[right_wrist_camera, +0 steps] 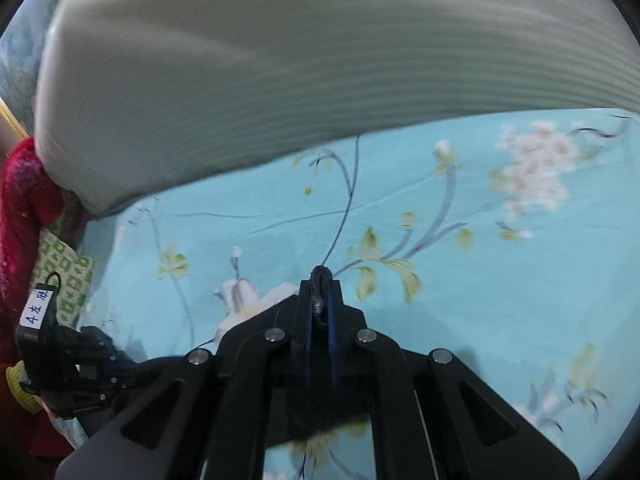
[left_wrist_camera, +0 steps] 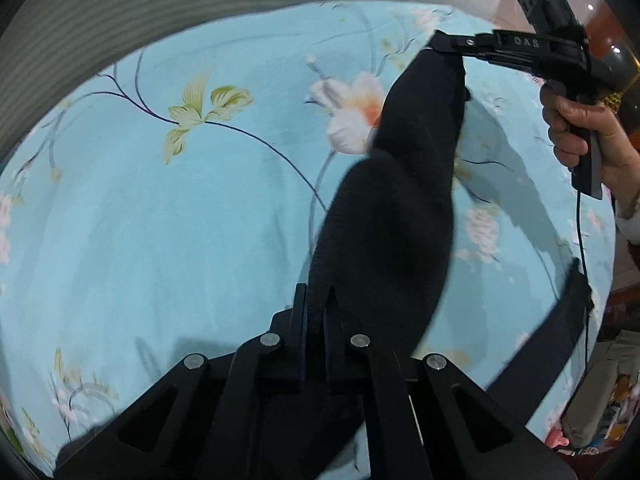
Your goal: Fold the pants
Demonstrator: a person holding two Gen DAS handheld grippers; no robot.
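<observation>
Aloft, black knit pants point(left_wrist_camera: 392, 208) hang stretched between two grippers above a light-blue floral bedsheet point(left_wrist_camera: 160, 220).
Nearest, the left gripper point(left_wrist_camera: 316, 316) has its jaws clenched on one edge of the fabric; further right, the right gripper point(left_wrist_camera: 444, 42) pinches the other end, while a grey ribbed pillow point(right_wrist_camera: 280, 80) lies behind.
</observation>
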